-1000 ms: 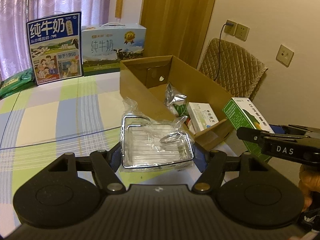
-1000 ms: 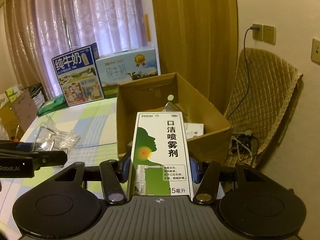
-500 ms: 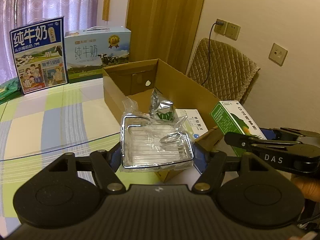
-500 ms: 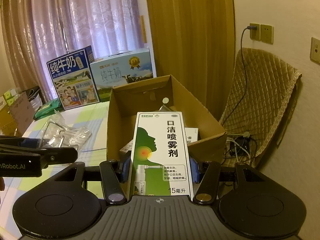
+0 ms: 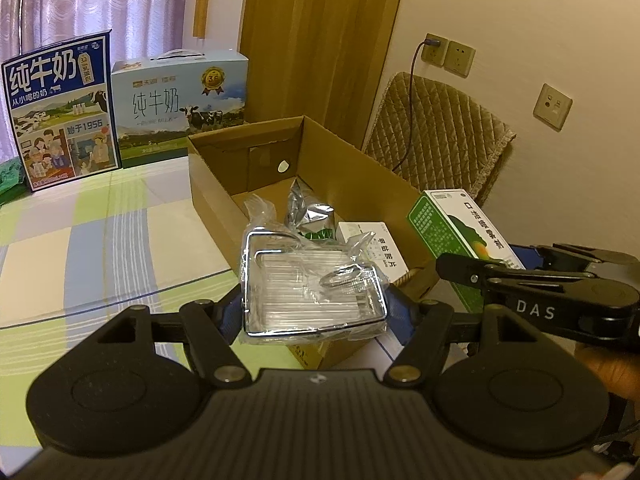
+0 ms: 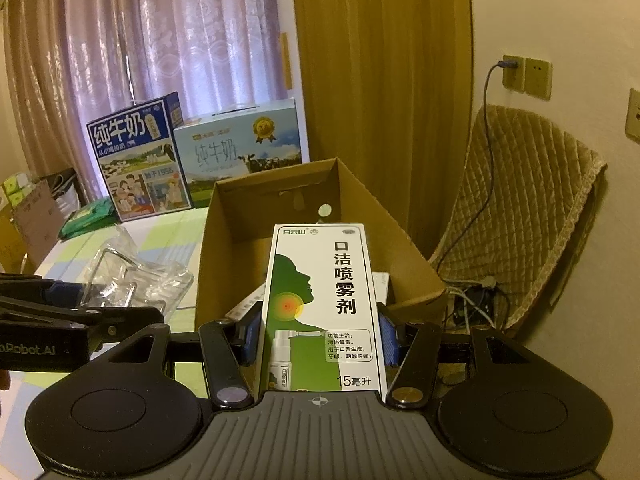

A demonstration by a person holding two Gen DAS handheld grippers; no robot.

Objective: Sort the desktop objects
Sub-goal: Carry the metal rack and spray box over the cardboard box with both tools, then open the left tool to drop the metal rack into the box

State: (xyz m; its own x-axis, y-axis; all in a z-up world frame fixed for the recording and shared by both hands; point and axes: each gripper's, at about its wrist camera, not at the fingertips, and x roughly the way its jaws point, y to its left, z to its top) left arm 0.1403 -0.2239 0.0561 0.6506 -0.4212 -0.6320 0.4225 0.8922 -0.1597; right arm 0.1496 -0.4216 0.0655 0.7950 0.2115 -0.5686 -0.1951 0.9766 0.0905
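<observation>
The left gripper point(image 5: 316, 312) has its jaws clamped on a wire rack point(image 5: 312, 286) wrapped in clear plastic, held above the near edge of the open cardboard box point(image 5: 360, 184) on the checked worktop point(image 5: 100, 240). The right gripper point(image 6: 320, 338) grips a green-and-white spray box point(image 6: 324, 304) over the same box, which already holds a foil pouch point(image 5: 306, 210) and a white carton point(image 5: 372, 246).

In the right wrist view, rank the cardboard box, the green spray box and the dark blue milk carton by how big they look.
1. Cardboard box
2. Spray box, though it is nearest the camera, so its rank is unsure
3. Milk carton, farthest away, so it likely looks smaller than it is
</observation>
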